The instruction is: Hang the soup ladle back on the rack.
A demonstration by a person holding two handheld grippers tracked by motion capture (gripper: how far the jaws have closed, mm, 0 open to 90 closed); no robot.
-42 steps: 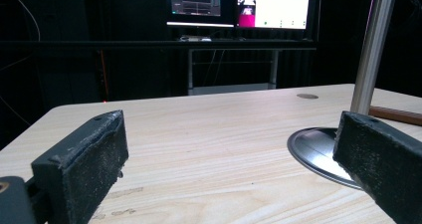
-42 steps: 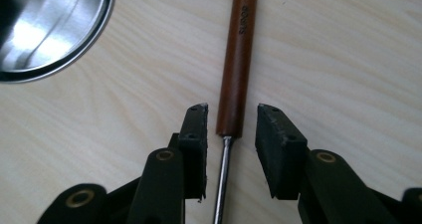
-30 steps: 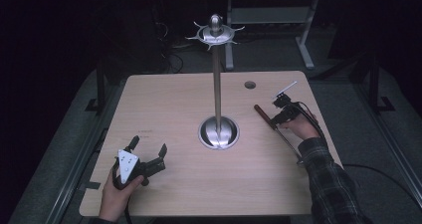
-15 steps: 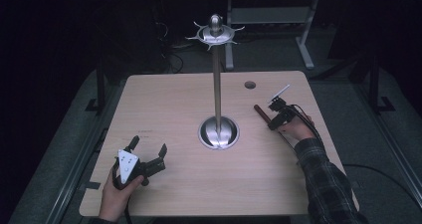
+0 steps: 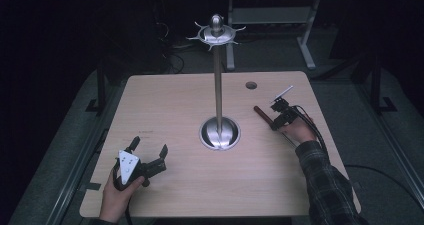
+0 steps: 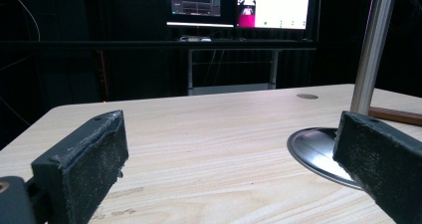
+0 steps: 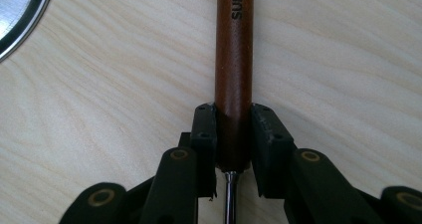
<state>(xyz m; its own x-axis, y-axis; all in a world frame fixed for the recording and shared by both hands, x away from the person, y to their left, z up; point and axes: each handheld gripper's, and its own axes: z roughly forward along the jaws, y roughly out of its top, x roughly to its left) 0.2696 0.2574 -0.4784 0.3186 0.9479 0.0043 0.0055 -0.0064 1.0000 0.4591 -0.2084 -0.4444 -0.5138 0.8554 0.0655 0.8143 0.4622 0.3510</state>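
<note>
Since the earlier high-view pics, the right gripper (image 5: 278, 116) has shifted a little along the table's right side, and its jaws have just been closing, w/ the brown handle (image 7: 234, 74) between them. Left gripper (image 5: 148, 156) hasn't budged, parked at the near-left corner of the table (image 5: 165, 100).

Right gripper view gives what the high view can't: both black pads sit tight against the sides of the wooden handle, pinching it near its end, where a thin metal shank (image 7: 229, 196) comes out below toward the camera. Lettering is printed on the handle, cut off at the top edge. Handle lies flat on the wood, w/ a slice of the stand's round metal base (image 7: 20, 15) at top left, near but apart.

High view shows the layout instead: tool lies on the right side of the table, angled, dark handle end (image 5: 261, 113) pointing toward the stand (image 5: 218, 85), shank running back under the right hand (image 5: 299, 130). Stand pole rises from the table's middle to a spiked disc top (image 5: 216, 33).

Left gripper view: jaws spread wide, nothing between them, resting low over the wood. It also shows the pole (image 6: 369, 50), base rim (image 6: 318, 152), a bit of the handle (image 6: 395, 116) behind, and lit monitors (image 6: 239, 5) beyond the far edge.

Room: broad bare wood between the left gripper and the base; a small round hole (image 5: 251, 85) by the far edge. Right hand sits close to the table's right edge.
</note>
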